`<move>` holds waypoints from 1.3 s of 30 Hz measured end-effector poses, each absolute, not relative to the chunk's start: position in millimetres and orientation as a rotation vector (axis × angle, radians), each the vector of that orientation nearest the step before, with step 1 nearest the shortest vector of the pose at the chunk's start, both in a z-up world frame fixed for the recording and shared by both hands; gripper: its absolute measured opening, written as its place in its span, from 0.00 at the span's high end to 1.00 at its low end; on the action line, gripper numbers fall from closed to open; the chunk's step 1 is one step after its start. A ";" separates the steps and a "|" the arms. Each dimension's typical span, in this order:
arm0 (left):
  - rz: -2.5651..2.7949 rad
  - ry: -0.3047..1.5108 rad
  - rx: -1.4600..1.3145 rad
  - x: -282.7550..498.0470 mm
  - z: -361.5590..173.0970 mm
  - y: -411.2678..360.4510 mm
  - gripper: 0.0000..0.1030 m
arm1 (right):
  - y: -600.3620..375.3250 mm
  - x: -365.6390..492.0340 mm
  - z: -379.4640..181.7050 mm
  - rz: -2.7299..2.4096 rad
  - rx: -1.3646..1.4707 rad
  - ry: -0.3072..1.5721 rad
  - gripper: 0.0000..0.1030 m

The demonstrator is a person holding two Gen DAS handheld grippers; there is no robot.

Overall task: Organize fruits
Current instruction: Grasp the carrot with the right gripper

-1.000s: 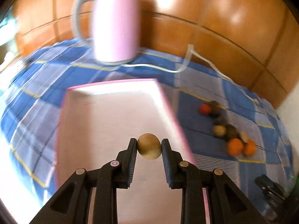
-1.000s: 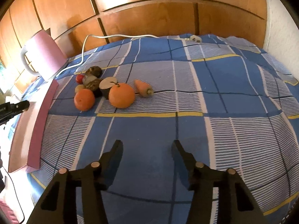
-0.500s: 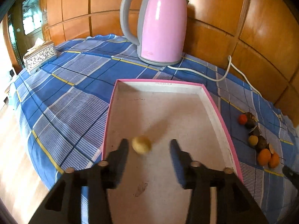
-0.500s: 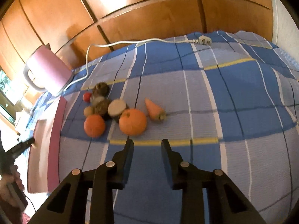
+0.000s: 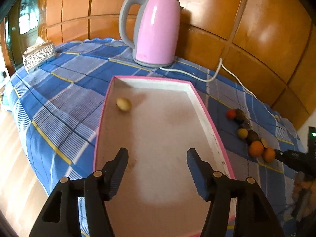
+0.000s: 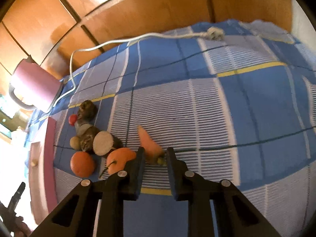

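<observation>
Now left tongs spread; carrot between right tongs.

- The tablecloth is a blue plaid with white-striped blocks, thin yellow bands and dark lines.
- The kettle is pink with a grey handle; its cord is white.
- The tray has a pink rim and a white inside wall, with a pale beige floor.
- The small round fruit in the tray is pale yellow.
- Two oranges are orange; a small fruit is red; the carrot is salmon-orange.
- The cut piece has a whitish face and dark brown skin.
- The left tool and right tool are black.
- The wall panels are glossy orange-brown wood.
</observation>
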State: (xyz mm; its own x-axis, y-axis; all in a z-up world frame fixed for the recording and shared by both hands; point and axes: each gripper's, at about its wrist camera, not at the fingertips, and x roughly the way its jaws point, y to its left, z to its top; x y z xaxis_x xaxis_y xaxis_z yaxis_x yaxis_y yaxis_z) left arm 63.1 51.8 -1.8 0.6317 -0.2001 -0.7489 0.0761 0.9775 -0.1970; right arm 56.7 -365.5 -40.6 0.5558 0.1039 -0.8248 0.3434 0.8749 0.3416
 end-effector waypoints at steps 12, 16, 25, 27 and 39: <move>-0.252 0.891 -0.127 31.1 -9.6 25.8 0.29 | -365.0 75.0 -39.4 -0.074 0.438 1.089 0.77; -0.270 0.904 -0.121 26.8 -13.5 21.0 0.28 | -362.6 86.6 -40.4 -0.070 0.389 1.120 0.75; -0.275 0.922 -0.139 25.3 -15.9 26.9 0.27 | -367.8 97.5 -44.7 -0.024 0.382 1.176 0.74; -0.276 0.923 -0.141 25.1 -15.9 26.6 0.27 | -369.3 96.1 -45.9 -0.017 0.396 1.182 0.74; -0.254 0.917 -0.145 20.8 -14.6 32.4 0.27 | -378.0 84.8 -44.0 -0.009 0.479 1.141 0.75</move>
State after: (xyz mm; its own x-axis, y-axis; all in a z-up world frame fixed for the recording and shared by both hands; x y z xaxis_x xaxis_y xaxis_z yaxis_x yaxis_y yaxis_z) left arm 20.8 32.4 -14.6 0.5815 -0.2787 -0.7644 0.1553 0.9603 -0.2319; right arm 84.8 -378.0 -44.0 0.4281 0.2337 -0.8730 0.2467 0.8991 0.3616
